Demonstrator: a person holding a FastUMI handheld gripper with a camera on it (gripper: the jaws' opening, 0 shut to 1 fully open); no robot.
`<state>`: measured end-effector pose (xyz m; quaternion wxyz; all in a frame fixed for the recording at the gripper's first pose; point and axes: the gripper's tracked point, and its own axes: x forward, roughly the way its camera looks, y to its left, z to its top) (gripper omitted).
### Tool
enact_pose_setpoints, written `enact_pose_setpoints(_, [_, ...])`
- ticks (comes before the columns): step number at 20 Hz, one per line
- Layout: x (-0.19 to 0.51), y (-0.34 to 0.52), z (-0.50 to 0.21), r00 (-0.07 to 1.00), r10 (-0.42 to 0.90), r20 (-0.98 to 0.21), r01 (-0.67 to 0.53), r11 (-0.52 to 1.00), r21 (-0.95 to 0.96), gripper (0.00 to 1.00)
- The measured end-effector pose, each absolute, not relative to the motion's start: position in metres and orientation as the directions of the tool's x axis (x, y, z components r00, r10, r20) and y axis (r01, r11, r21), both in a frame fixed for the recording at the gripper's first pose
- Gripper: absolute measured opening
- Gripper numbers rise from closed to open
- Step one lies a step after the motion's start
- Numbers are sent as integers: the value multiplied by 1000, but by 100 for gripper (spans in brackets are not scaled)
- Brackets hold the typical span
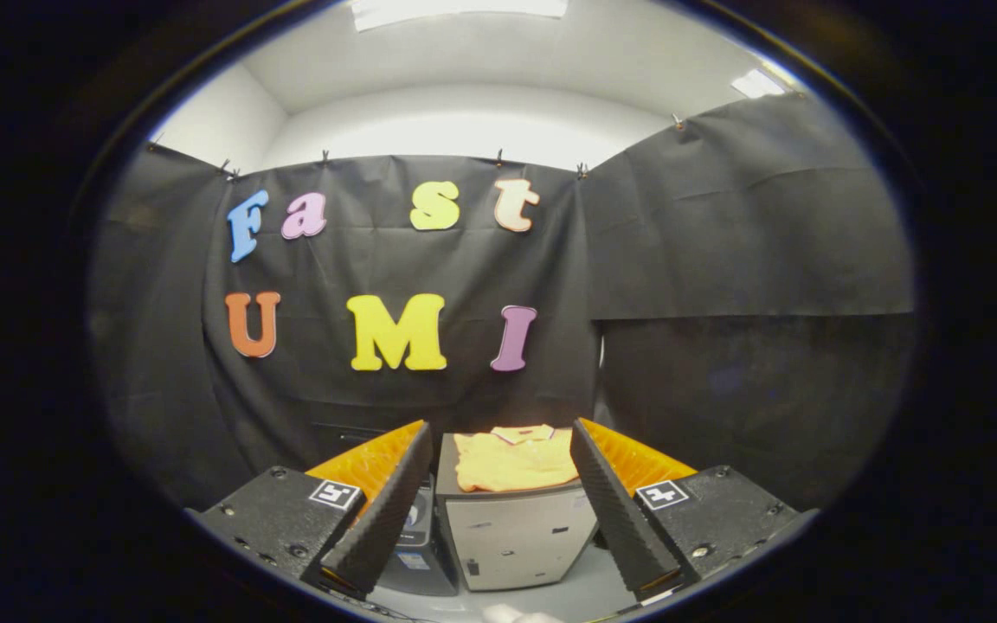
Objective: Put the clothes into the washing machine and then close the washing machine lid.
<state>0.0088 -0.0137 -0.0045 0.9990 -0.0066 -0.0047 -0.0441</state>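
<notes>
Clothes (514, 461) — one yellow garment with a collar, laid flat — rested on top of a pale grey cabinet (511, 536), seen through the gap between the fingers and a little beyond their tips. Nearest the camera, the gripper (498, 446) was spread wide and held nothing; its two black ribbed fingers (382, 510) angled outward, each backed by orange plastic and a black block bearing a small square marker. Just left of the cabinet, partly hidden behind the left finger, stood a dark machine (416, 541) with a round shape on its front — whether its lid was up I could not tell. Both stood on a light floor. Behind them hung the black cloth wall (723, 242), with a white ceiling above.
</notes>
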Motion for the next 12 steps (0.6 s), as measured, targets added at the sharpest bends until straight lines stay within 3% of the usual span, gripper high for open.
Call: enact_pose_setpoints(12, [169, -81, -8, 993, -109, -43, 108, 994, -22, 100])
